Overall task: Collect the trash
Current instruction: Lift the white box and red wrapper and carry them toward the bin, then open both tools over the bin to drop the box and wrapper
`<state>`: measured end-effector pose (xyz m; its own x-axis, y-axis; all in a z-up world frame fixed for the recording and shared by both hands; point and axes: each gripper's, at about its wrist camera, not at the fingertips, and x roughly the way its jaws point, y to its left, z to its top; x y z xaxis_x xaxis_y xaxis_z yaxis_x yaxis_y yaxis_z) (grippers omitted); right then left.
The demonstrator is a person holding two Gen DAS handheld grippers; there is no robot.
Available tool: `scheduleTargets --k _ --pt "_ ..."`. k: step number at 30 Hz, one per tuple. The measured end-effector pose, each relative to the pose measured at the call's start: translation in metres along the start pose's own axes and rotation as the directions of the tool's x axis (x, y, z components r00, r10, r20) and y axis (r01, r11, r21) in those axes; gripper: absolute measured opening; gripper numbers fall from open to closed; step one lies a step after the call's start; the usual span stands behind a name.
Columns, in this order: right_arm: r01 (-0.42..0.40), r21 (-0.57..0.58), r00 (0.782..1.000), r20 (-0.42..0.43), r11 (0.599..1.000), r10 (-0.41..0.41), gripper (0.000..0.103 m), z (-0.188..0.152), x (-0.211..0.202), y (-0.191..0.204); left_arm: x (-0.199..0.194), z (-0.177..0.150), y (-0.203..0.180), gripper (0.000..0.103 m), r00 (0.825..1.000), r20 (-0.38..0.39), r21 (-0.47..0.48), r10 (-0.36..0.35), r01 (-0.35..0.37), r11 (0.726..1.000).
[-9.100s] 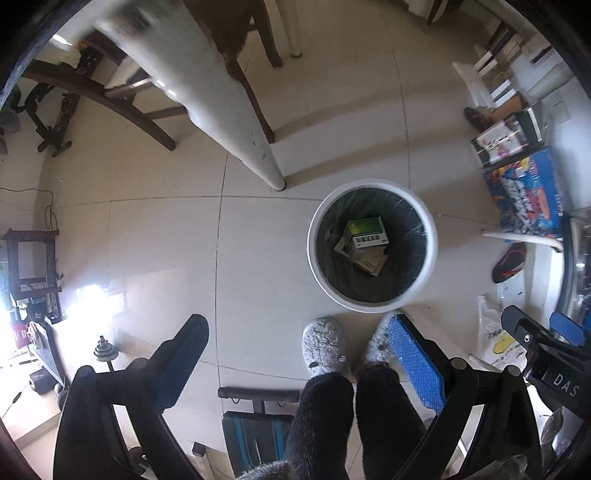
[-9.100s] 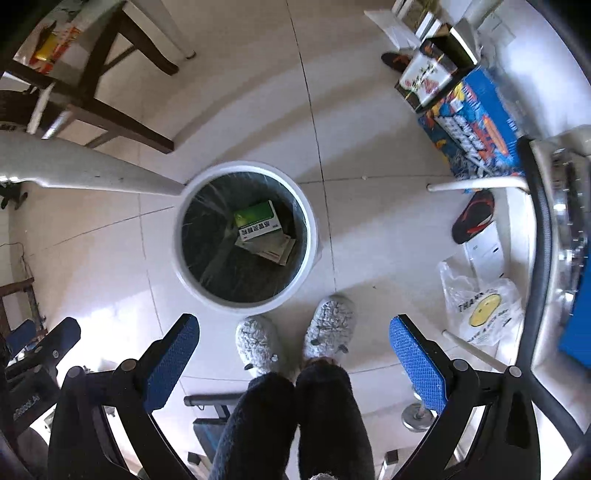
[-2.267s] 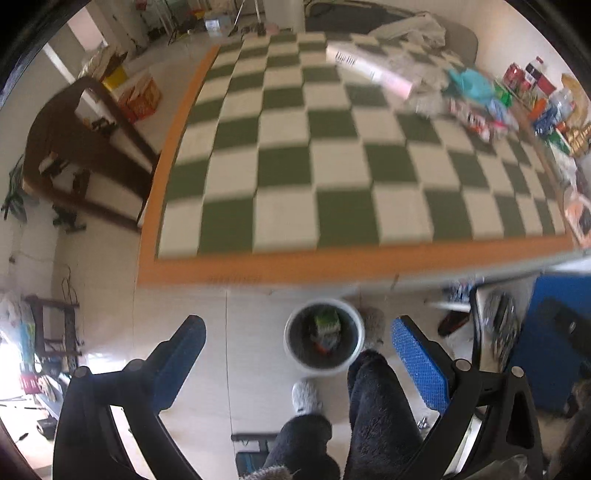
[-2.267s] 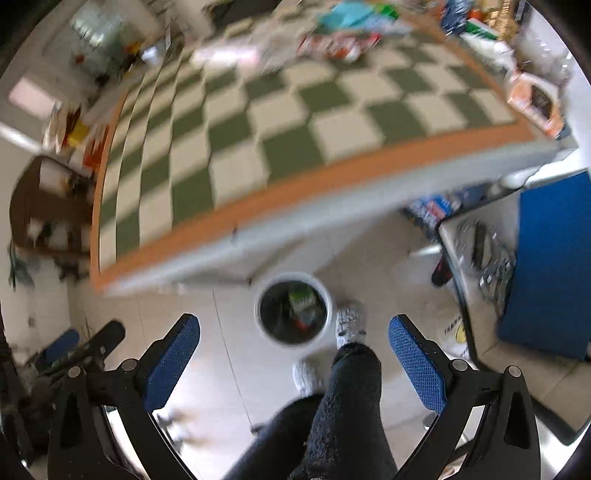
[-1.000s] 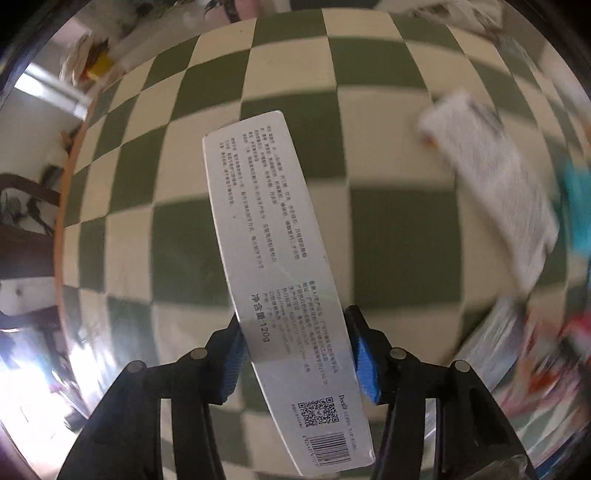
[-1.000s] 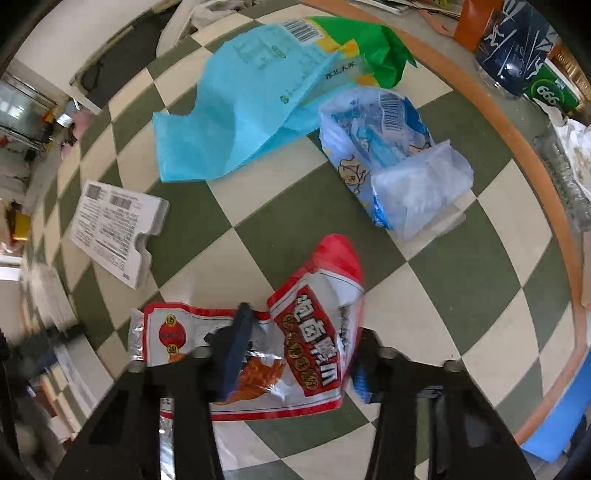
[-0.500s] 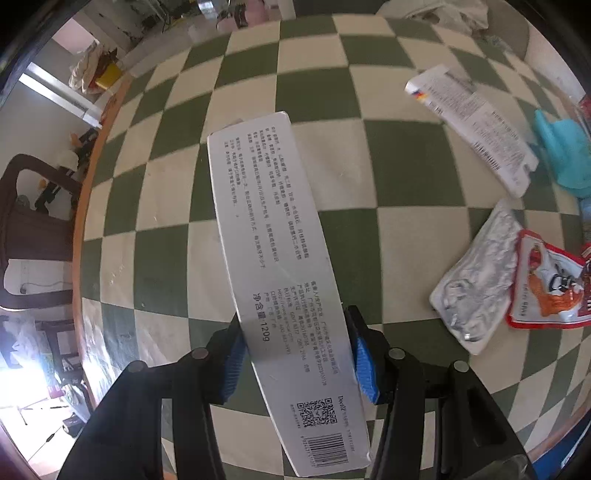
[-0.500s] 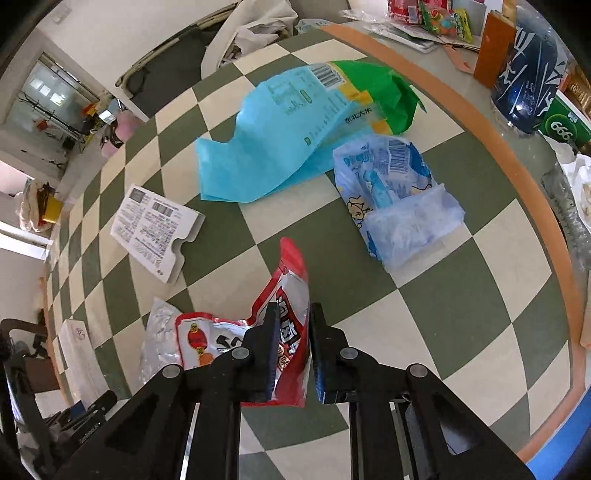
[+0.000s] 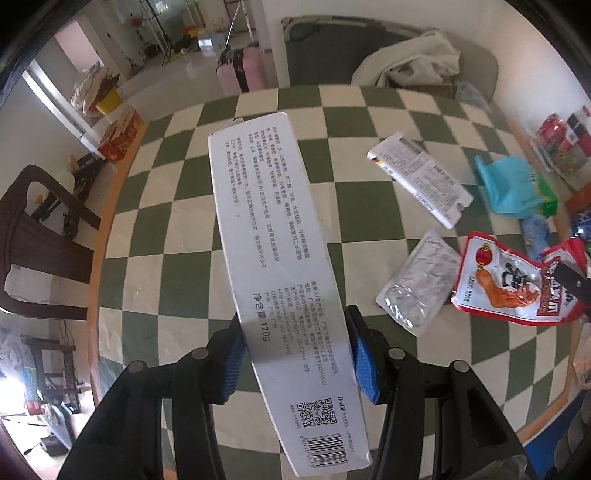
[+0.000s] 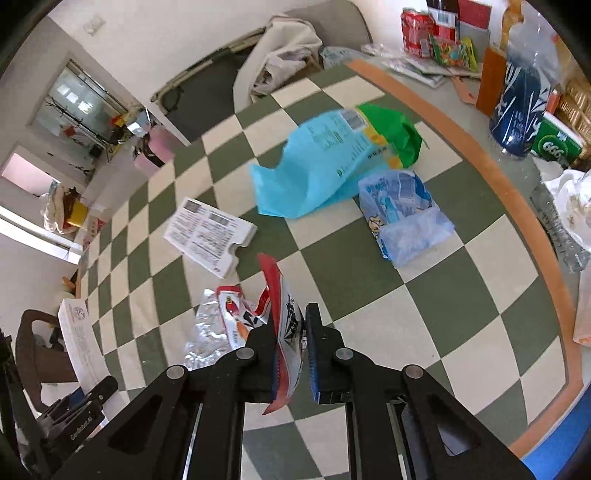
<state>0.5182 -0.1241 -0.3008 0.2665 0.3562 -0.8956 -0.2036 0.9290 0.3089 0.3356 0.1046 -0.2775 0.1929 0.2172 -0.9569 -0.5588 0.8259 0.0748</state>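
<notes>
My left gripper is shut on a long white carton and holds it above the green-and-cream checkered table. My right gripper is shut on a red and white snack wrapper, lifted edge-on above the table; the wrapper also shows in the left wrist view. A silver foil pouch lies beside it. A flat white box, a blue and green bag and a pale blue plastic wrapper lie further back.
A blue bottle, a green can, red cans and snack packs crowd the table's right rim. A brown chair stands left of the table. A grey sofa with white cloth is behind it.
Both grippers have risen and pulled back from the table. The right gripper has lifted the red wrapper higher, and the left carton is tilted up with more of the room in view.
</notes>
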Motion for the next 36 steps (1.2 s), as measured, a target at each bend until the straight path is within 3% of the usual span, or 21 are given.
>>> scheduleTargets --k 10,15,19,23,28,30,36 --pt "-0.056 -0.032 0.996 0.063 0.998 0.058 0.012 -0.053 -0.066 0.021 -0.054 -0.055 0.029 0.047 0.993 0.100 0.022 -0.054 0.052 0.998" --pt "-0.082 -0.035 0.991 0.105 0.996 0.085 0.012 -0.112 -0.111 0.030 -0.083 -0.109 0.051 0.047 0.985 0.139 0.070 -0.100 0.091 0.993" --pt "-0.080 -0.022 0.986 0.143 0.997 0.083 0.012 -0.182 -0.149 0.034 -0.100 -0.166 0.070 0.047 0.981 0.138 0.116 -0.136 0.120 0.986" --pt "-0.067 -0.001 0.990 0.126 0.998 0.066 0.012 -0.265 -0.169 0.028 -0.104 -0.226 0.088 0.047 0.981 0.065 0.135 -0.180 0.170 0.976" --pt "-0.040 0.037 0.999 -0.024 0.998 0.041 0.012 -0.363 -0.162 0.008 -0.091 -0.304 0.095 0.047 0.968 -0.091 0.156 -0.235 0.247 0.956" --pt "-0.022 0.046 0.996 -0.080 0.999 0.026 0.012 -0.394 -0.152 -0.003 -0.075 -0.331 0.094 0.047 0.954 -0.163 0.152 -0.252 0.277 0.949" --pt "0.040 0.085 0.969 -0.247 0.996 -0.018 0.012 -0.471 -0.080 -0.042 0.027 -0.390 0.084 0.047 0.887 -0.349 0.046 -0.302 0.338 0.940"
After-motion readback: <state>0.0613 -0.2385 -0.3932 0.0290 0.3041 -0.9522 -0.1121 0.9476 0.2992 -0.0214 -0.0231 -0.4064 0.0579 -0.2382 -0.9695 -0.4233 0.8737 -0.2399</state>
